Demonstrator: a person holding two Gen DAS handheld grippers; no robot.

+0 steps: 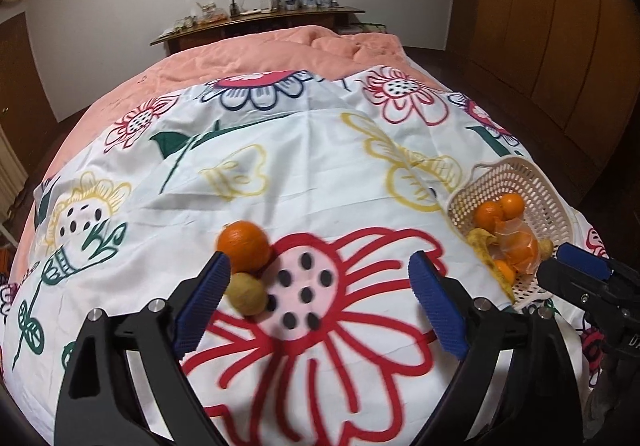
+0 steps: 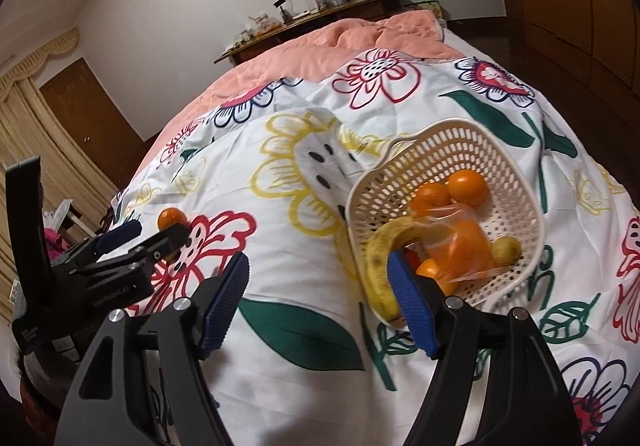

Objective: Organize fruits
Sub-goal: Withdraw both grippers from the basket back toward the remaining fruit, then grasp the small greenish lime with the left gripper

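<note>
An orange (image 1: 244, 246) and a brownish-green round fruit (image 1: 248, 294) lie touching on the flowered bedsheet (image 1: 320, 165), just beyond my left gripper's left finger. My left gripper (image 1: 320, 304) is open and empty. A white plastic basket (image 2: 404, 149) lies on the sheet at the right, holding two oranges (image 2: 466, 185), a banana (image 2: 380, 258), a bag of orange pieces (image 2: 464, 242) and a yellowish fruit (image 2: 506, 248). My right gripper (image 2: 320, 306) is open and empty, its right finger at the basket's near rim. The basket (image 1: 504, 173) also shows in the left wrist view.
The sheet covers a bed with a pink quilt (image 1: 260, 53). A wooden headboard shelf (image 1: 256, 21) with cups and jars stands behind. Wooden wardrobes (image 1: 560, 25) line the right side. Curtains (image 2: 24, 125) hang at the left. My left gripper (image 2: 136, 242) shows in the right wrist view.
</note>
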